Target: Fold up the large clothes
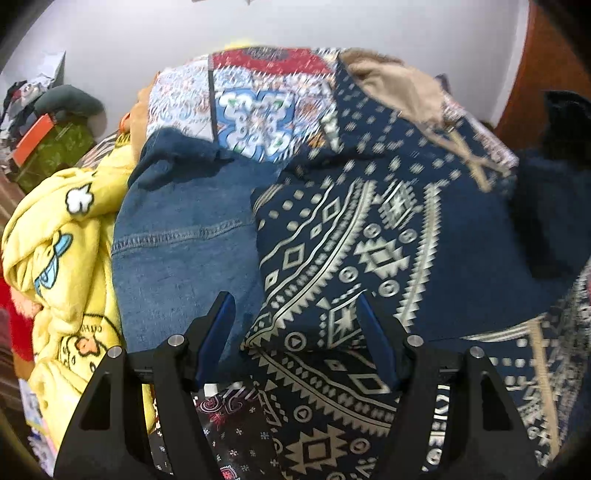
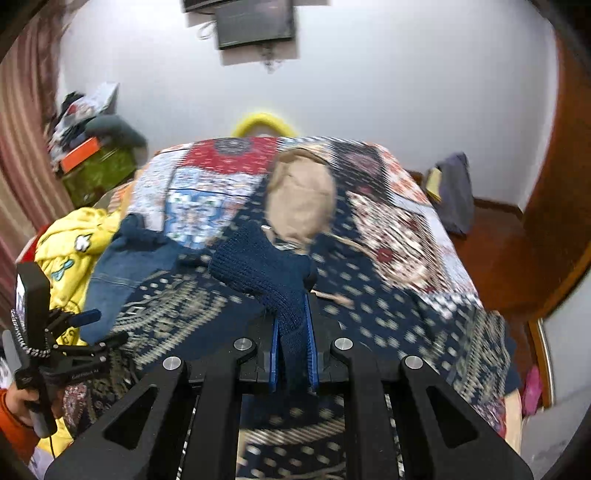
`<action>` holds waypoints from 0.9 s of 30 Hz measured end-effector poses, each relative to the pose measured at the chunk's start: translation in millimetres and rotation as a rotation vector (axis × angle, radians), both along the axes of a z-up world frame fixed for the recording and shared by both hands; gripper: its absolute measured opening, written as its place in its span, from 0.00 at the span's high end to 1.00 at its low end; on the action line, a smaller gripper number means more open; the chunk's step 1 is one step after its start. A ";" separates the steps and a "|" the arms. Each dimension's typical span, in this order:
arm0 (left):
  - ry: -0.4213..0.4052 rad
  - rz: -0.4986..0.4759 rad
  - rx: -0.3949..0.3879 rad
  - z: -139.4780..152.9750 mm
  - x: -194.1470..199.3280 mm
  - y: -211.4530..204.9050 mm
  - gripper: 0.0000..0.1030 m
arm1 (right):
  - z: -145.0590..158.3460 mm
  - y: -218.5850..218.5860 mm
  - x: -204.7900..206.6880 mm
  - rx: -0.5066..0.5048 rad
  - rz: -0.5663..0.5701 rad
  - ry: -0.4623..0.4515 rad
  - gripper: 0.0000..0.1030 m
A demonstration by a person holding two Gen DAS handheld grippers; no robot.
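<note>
While the right gripper (image 2: 291,332) points down over the bed, its blue pads are clamped on a dark blue knitted cuff (image 2: 266,269) of the patterned navy hoodie (image 2: 369,295), which lies spread across the patchwork bedspread (image 2: 207,184) with its tan-lined hood (image 2: 301,199) toward the far wall. The left gripper (image 1: 295,325) tilts steeply down over the hoodie's printed body (image 1: 332,251), jaws standing apart with nothing pinched between them. Only the right wrist view shows the left gripper from outside (image 2: 83,332), held by a hand (image 2: 22,402) in an orange sleeve, plus a wall-mounted screen (image 2: 255,22). The left view shows a denim garment (image 1: 177,240) and yellow cartoon fleece (image 1: 66,258) up close. White walls surround the bed.
</note>
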State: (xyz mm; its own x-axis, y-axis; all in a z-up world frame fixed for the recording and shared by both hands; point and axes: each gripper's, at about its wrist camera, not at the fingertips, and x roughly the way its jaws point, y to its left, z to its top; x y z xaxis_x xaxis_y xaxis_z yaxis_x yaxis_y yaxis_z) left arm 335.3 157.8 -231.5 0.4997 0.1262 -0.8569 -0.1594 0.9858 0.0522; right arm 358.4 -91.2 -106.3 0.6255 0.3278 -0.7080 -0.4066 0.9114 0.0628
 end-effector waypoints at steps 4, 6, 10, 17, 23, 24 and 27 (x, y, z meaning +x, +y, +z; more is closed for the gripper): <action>0.057 0.040 0.062 -21.2 2.5 2.5 0.35 | -18.6 -39.3 5.7 0.035 -0.057 0.067 0.90; 0.069 0.053 0.075 -28.7 1.3 4.7 0.34 | -28.4 -52.7 7.4 0.045 -0.074 0.105 0.90; 0.066 0.090 0.052 -32.3 -1.6 11.5 0.32 | -55.5 -75.1 10.5 0.042 -0.104 0.185 0.90; 0.061 0.126 0.061 -37.4 -3.8 11.9 0.24 | -96.2 -99.4 10.6 0.015 -0.122 0.297 0.89; 0.073 0.119 0.065 -35.5 -2.2 10.9 0.24 | -104.9 -107.2 1.0 -0.036 -0.082 0.334 0.84; 0.076 0.114 0.068 -34.8 -1.7 10.4 0.24 | -102.7 -108.8 -1.1 -0.048 -0.077 0.335 0.83; 0.089 0.086 0.102 -29.6 -1.7 5.2 0.24 | -89.3 -119.3 -6.7 -0.065 -0.069 0.337 0.77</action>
